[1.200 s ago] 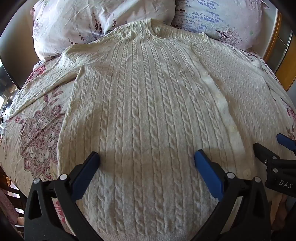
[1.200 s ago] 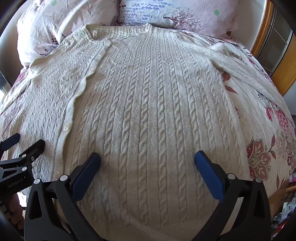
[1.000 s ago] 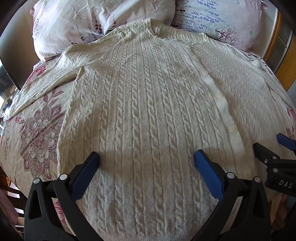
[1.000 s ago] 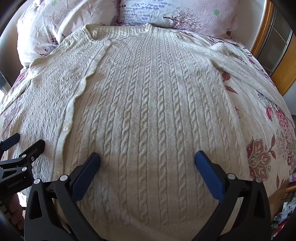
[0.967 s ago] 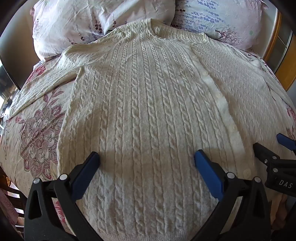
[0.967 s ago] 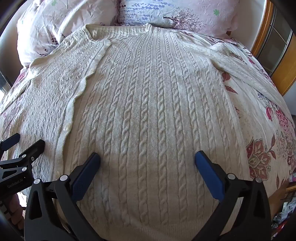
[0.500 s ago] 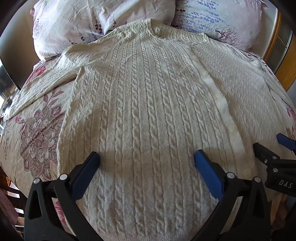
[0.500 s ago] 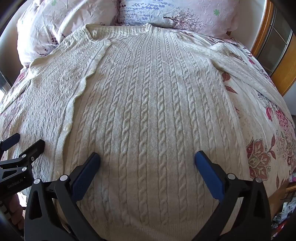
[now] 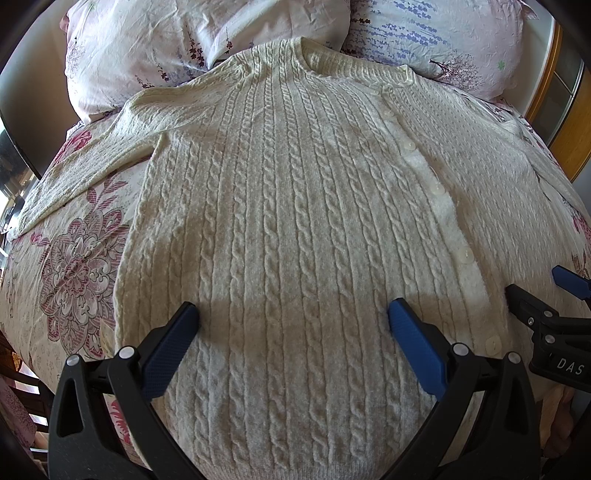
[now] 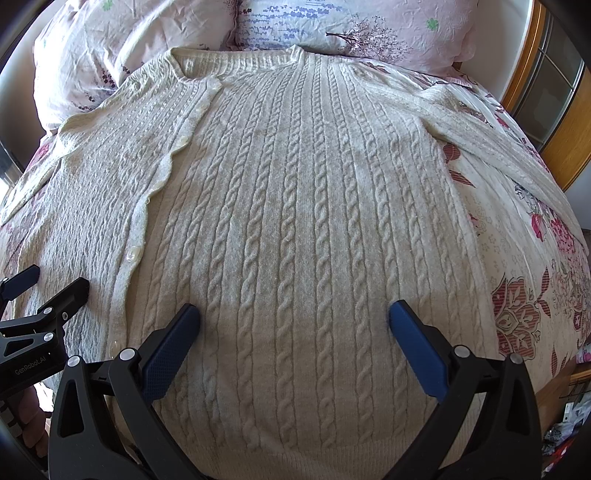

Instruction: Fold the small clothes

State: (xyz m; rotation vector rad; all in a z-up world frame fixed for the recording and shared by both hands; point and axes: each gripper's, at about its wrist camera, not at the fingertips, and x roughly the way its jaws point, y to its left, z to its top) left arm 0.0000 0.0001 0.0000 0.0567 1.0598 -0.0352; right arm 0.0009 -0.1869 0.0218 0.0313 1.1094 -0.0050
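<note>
Floral bedspread (image 9: pixel 74 266) under flat cream cardigan (image 9: pixel 295 221); left tool (image 9: pixel 291 325), right tool (image 10: pixel 291 325) wide over hem.

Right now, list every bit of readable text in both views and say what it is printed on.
"DAS": white letters on the black body of the right tongs, cut off by the left view's edge.
"GenRobot.AI": small white print on the black body of the left tongs, in the right view.
No text on the cardigan, pillows or bedsheet.

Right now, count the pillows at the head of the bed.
2. The left pillow lies beyond the cardigan by its shoulder; the right pillow lies beyond its collar. Others may be hidden out of frame.
</note>
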